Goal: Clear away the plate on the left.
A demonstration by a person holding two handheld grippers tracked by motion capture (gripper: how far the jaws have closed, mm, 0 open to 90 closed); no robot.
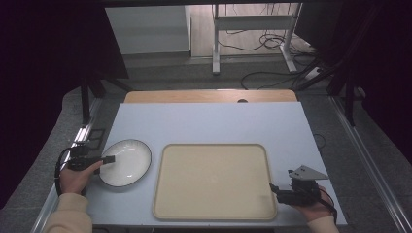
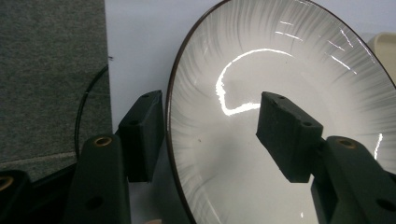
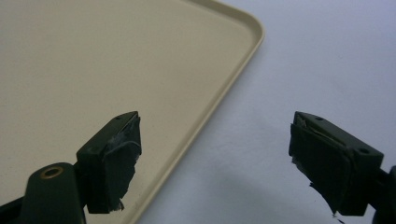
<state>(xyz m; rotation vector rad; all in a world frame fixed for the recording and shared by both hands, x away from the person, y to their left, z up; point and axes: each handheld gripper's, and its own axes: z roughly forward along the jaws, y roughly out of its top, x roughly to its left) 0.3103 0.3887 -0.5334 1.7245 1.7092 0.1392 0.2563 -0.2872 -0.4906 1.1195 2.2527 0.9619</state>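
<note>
Risk, judged from the present layout: the plate point(image 1: 125, 162) is glazed and shiny, and the left gripper point(image 1: 108, 159) straddles only its near rim, one jaw outside the rim and one over the inner face. A grasp closed this near the edge could let the plate slip, tilt or tip as it comes up off the table point(image 1: 209, 124). On the other side, the right gripper point(image 1: 275, 190) sits at the tray's point(image 1: 214, 182) near right corner; a careless closing could nudge the tray rather than seize its raised lip.

Left gripper: jaws apart, spanning the plate's rim point(image 2: 173, 116); whether either pad touches the plate cannot be told.

Right gripper: jaws wide apart, holding nothing, one over the tray's surface point(image 3: 93, 70) and one over the bare table.

The plate rests on the table just left of the tray, the two close but apart.
</note>
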